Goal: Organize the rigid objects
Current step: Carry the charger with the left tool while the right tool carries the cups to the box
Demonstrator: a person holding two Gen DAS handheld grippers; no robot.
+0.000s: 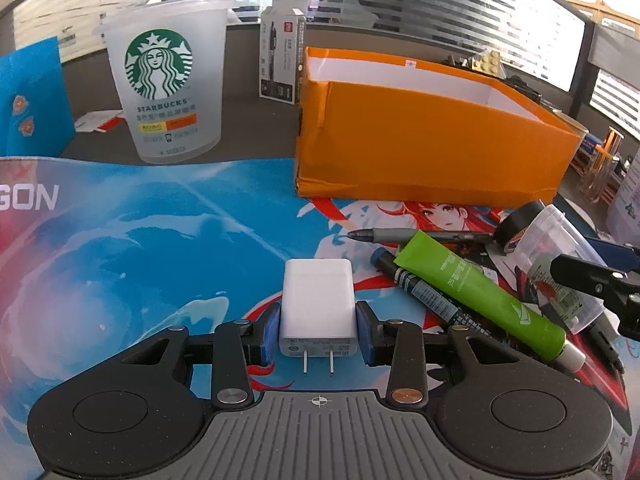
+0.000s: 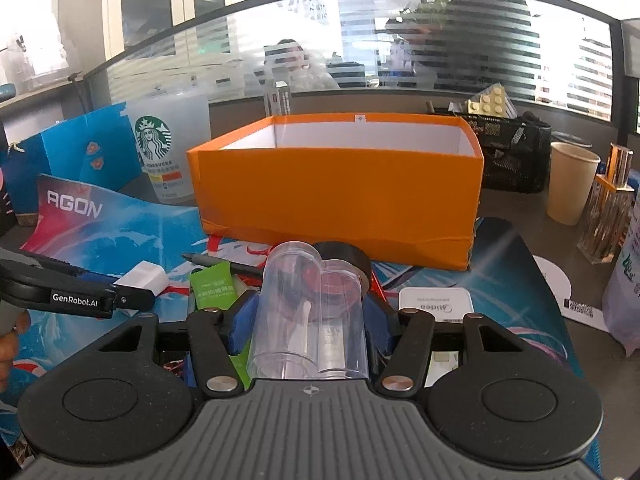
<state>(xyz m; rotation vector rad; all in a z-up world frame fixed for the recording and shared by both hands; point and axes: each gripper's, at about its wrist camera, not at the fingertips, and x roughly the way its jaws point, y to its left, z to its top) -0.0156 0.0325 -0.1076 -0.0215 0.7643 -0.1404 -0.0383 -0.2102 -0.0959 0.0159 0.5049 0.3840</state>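
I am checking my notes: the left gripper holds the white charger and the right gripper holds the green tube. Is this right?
Not quite. In the right wrist view, the right gripper holds the clear plastic container, not the green tube. The left gripper does hold the white charger.

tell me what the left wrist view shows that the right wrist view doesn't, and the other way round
Only the left wrist view: the white plug-in charger's two metal prongs, and a dark blue-capped marker under the green tube.

Only the right wrist view: a white Midea device, a cream paper cup and a black mesh basket.

Both: the orange open-topped cardboard box, the frosted Starbucks cup, the white charger in the left gripper's jaws, and the clear plastic container in the right gripper's.
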